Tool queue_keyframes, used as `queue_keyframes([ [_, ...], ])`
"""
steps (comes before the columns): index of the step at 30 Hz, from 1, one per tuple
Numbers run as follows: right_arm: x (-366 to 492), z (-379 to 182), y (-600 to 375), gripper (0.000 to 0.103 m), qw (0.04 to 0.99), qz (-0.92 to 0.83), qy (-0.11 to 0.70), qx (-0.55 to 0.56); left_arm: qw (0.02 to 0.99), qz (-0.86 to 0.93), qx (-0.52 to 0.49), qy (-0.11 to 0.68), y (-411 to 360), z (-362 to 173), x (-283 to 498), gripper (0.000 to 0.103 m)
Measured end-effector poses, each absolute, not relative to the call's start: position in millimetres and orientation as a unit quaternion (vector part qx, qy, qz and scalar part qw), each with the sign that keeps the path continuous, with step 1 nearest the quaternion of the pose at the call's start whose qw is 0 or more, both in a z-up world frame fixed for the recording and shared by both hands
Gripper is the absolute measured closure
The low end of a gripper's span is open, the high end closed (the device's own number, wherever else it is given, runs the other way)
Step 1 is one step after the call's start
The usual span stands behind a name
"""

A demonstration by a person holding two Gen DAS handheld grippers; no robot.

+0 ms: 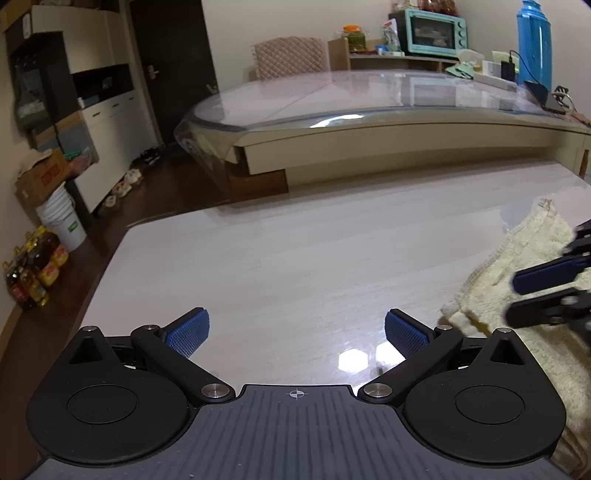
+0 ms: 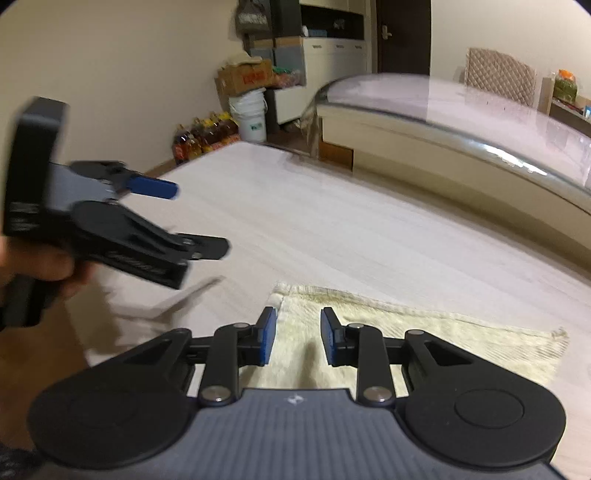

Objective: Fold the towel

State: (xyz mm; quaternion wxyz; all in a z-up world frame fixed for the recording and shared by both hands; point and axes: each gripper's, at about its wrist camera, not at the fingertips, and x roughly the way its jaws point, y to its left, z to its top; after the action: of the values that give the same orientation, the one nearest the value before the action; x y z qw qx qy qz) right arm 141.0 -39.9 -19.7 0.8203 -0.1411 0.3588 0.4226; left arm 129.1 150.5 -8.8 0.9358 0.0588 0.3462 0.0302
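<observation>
A cream towel lies folded on the pale wooden table. It also shows at the right edge of the left wrist view. My right gripper is open and empty, hovering over the towel's left end; it also shows above the towel in the left wrist view. My left gripper is wide open and empty over bare table to the left of the towel. It appears blurred at the left of the right wrist view, held in a hand.
A second table with a clear cover stands beyond the near one. On it are a blue thermos and a teal toaster oven. Oil bottles, a white bucket and boxes stand on the floor at the left.
</observation>
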Motion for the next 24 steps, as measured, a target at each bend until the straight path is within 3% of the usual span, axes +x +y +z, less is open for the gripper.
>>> queue_keyframes([
  [5,145,-28,-28,0.075,0.821,0.407,0.370,-0.152,0.936,0.018,0.053,0.346,151,-11,131,0.000],
  [8,147,-28,-30,0.097,0.825,0.401,0.370,-0.150,0.938,-0.004,0.056,0.343,146,-12,133,0.000],
  [9,147,-25,-35,0.098,0.827,0.400,0.368,-0.145,0.937,-0.018,0.061,0.343,143,-12,135,0.000],
  [24,138,24,-176,0.098,0.902,0.309,0.302,0.007,0.912,-0.130,0.166,0.351,82,-30,175,0.000],
])
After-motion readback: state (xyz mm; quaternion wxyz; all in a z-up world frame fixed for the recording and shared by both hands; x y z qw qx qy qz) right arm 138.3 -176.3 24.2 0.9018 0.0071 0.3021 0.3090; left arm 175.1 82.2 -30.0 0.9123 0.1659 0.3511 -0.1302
